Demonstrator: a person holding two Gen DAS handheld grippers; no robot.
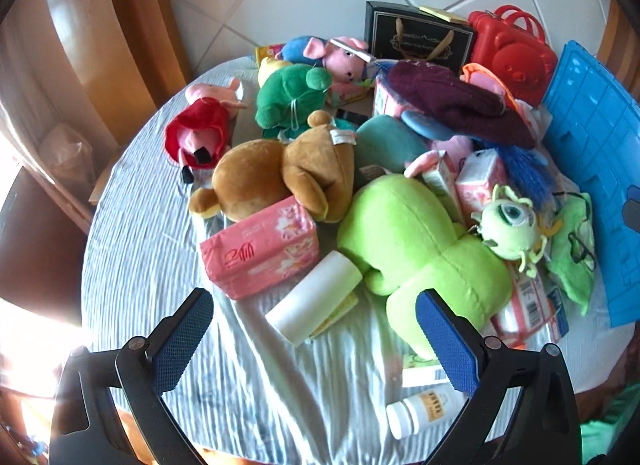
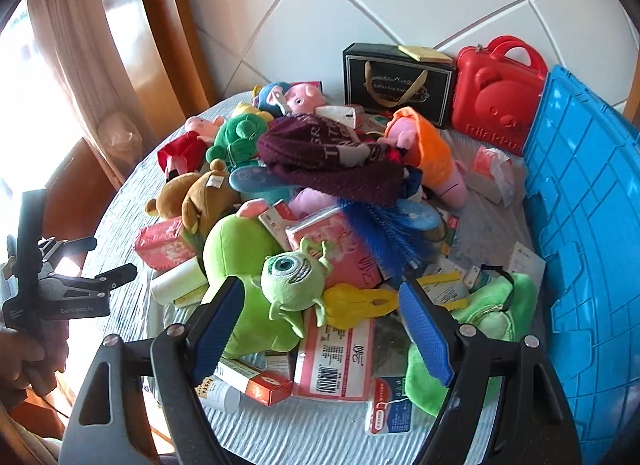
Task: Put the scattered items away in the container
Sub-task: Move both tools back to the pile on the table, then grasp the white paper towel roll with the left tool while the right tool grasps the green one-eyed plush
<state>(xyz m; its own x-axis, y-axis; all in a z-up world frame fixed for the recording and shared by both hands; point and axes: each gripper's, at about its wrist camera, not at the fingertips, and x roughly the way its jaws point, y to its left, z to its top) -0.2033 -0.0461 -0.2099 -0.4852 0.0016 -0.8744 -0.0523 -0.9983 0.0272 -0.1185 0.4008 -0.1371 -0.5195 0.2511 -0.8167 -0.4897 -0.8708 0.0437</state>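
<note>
Blue plastic makes the big container (image 2: 592, 233), and it stands at the far right edge of the table (image 1: 132, 225), with its ribbed wall facing the pile. I cannot see inside it, so I cannot tell if anything is in there yet.

Almost everything lies in one big heap just left of the container. Closest to it is a small green cloth bag (image 2: 500, 305). A bit further from the container sits the little one-eyed green monster (image 2: 294, 279), on top of the big lime green plush (image 2: 248, 265). Further away still are the pink tissue pack (image 1: 260, 249), the white roll (image 1: 316, 297) and the brown bear (image 1: 280, 173). Furthest from the container is the pig doll in a red dress (image 1: 200, 125).

The left tongs (image 1: 316, 345) are wide apart and hold nothing. They hang over the white roll. The right tongs (image 2: 320, 329) are wide apart too and hold nothing. They hang over the little monster.

I think the tidying is only starting, because the heap looks so full. Next, I think the right tongs should go down around the little monster, close softly on it, lift it, and carry it over the wall of the container. It is soft and rests loosely on top, so it may be an easy first pick.
</note>
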